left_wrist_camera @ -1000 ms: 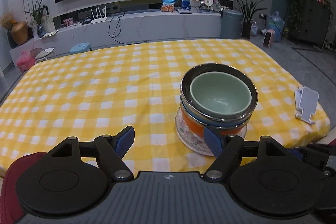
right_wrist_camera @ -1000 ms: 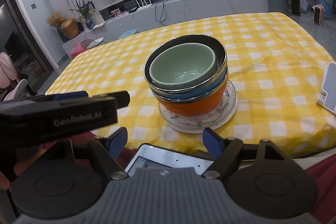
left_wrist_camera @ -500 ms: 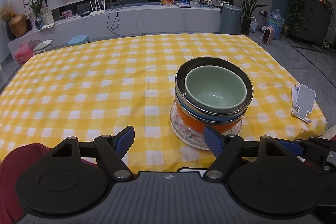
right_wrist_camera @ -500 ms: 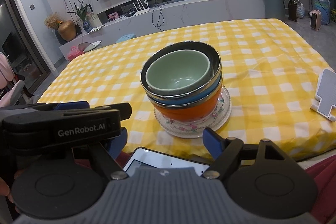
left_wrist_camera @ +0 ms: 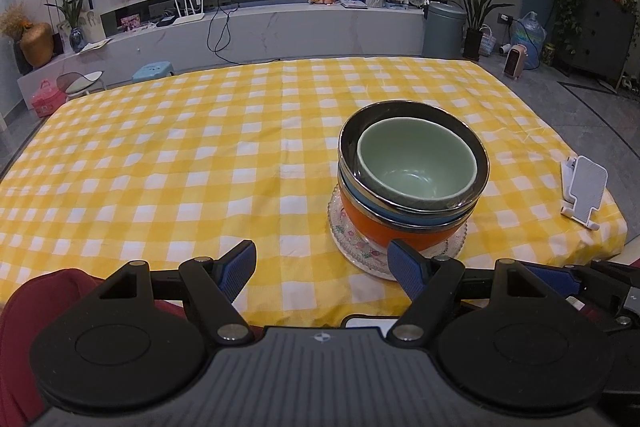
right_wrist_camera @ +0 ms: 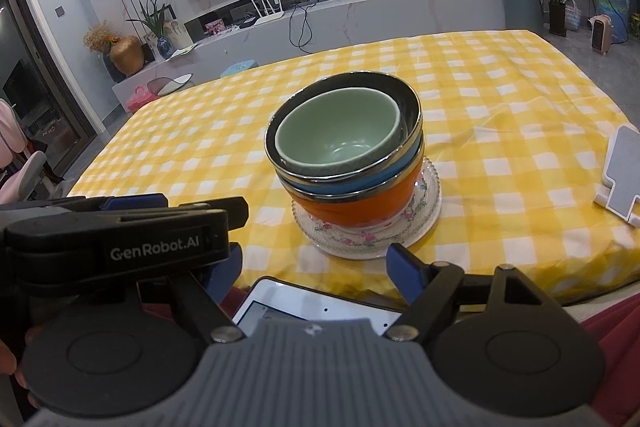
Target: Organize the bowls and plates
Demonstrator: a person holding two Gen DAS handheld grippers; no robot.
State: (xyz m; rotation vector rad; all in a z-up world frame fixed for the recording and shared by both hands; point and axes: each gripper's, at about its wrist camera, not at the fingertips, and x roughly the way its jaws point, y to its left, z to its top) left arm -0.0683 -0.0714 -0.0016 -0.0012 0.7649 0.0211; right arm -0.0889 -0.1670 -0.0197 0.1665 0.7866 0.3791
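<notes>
A pale green bowl [left_wrist_camera: 416,167] sits nested in a steel-rimmed blue bowl [left_wrist_camera: 404,215], which sits in an orange bowl [left_wrist_camera: 384,227], all on a floral glass plate [left_wrist_camera: 352,239] on the yellow checked table [left_wrist_camera: 200,163]. The same stack shows in the right wrist view: green bowl [right_wrist_camera: 340,139], orange bowl [right_wrist_camera: 352,207], plate [right_wrist_camera: 424,211]. My left gripper [left_wrist_camera: 322,267] is open and empty, held back at the table's near edge. My right gripper [right_wrist_camera: 316,267] is open and empty, also off the near edge; the left gripper's body [right_wrist_camera: 120,239] crosses its left side.
A white phone stand [left_wrist_camera: 582,187] sits at the table's right edge, also in the right wrist view [right_wrist_camera: 620,175]. A white tablet [right_wrist_camera: 312,307] lies below the right gripper. A TV wall and low shelf stand beyond the table.
Both grippers have drawn back and risen slightly from the table; the stack appears a little farther away. The bowls and plate have not moved.
</notes>
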